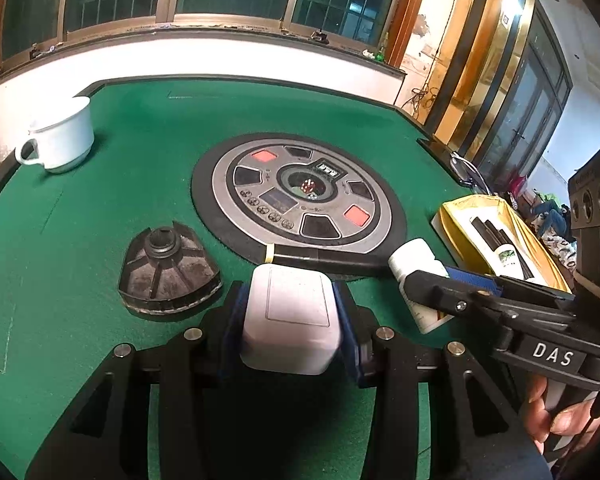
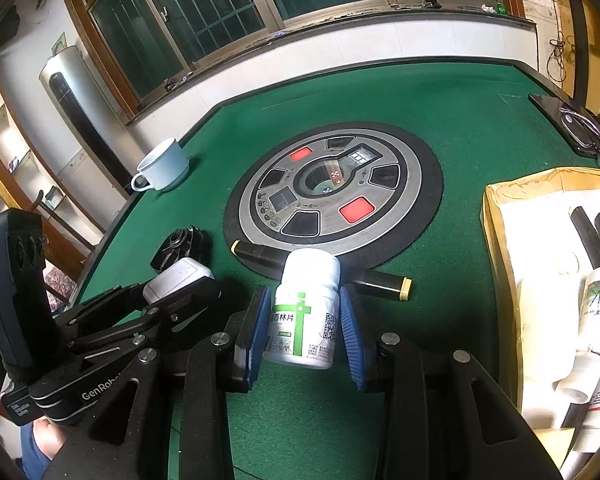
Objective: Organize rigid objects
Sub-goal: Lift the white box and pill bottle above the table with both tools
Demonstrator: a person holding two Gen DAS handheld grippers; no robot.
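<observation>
My left gripper (image 1: 290,300) is shut on a white cube-shaped adapter (image 1: 288,324), with a blue pad against each side, low over the green felt. The right wrist view shows that adapter (image 2: 178,280) at the left. My right gripper (image 2: 305,300) is shut on a white medicine bottle (image 2: 306,312) with a green cross label, held upright near the table's front. In the left wrist view the bottle (image 1: 414,258) pokes out of the right gripper (image 1: 424,280), close beside a yellow-lined cardboard box (image 1: 456,220).
The box (image 2: 496,240) at the right holds black tubes and white bottles. A black pen with yellow ends (image 2: 380,280) lies along the round dice panel (image 2: 332,184). A black fan-shaped part (image 1: 168,272) and a white cup (image 1: 60,136) sit left. Glasses (image 2: 576,128) rest far right.
</observation>
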